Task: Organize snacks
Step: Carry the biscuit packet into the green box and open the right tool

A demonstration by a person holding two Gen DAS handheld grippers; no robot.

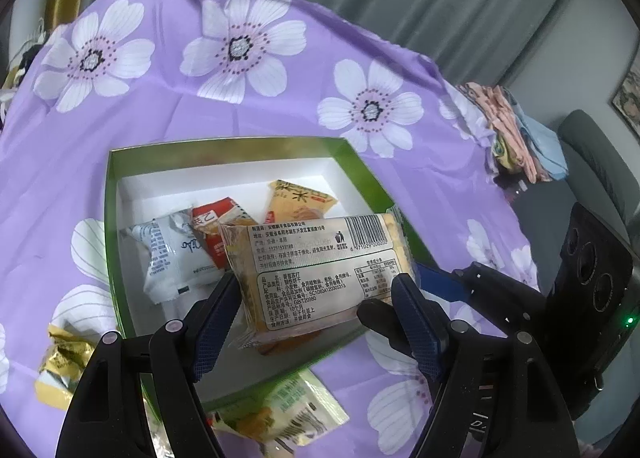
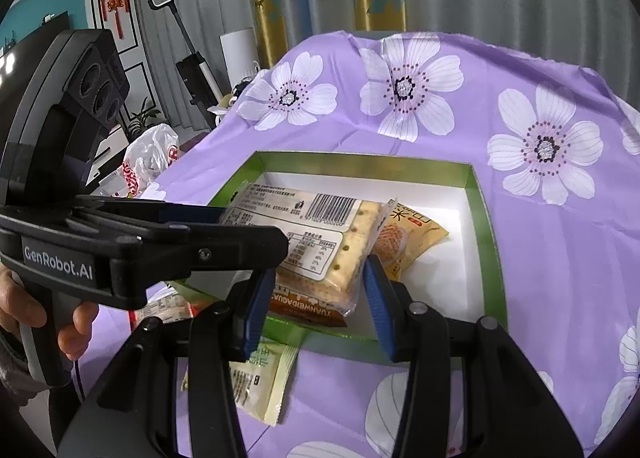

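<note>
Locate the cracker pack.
The cracker pack sits centre frame in both views, over the green box's near right corner, between the left tongs, partly covering the orange packet.

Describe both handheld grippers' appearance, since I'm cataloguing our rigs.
Both are matte black plastic with silver pivot pins. The left gripper and the right gripper carry blue textured finger pads. In the right wrist view, the left gripper's body bears a "GenRobot.AI" label, three round lenses, and a bare hand gripping its handle. A green light glows on the right gripper's body.
</note>
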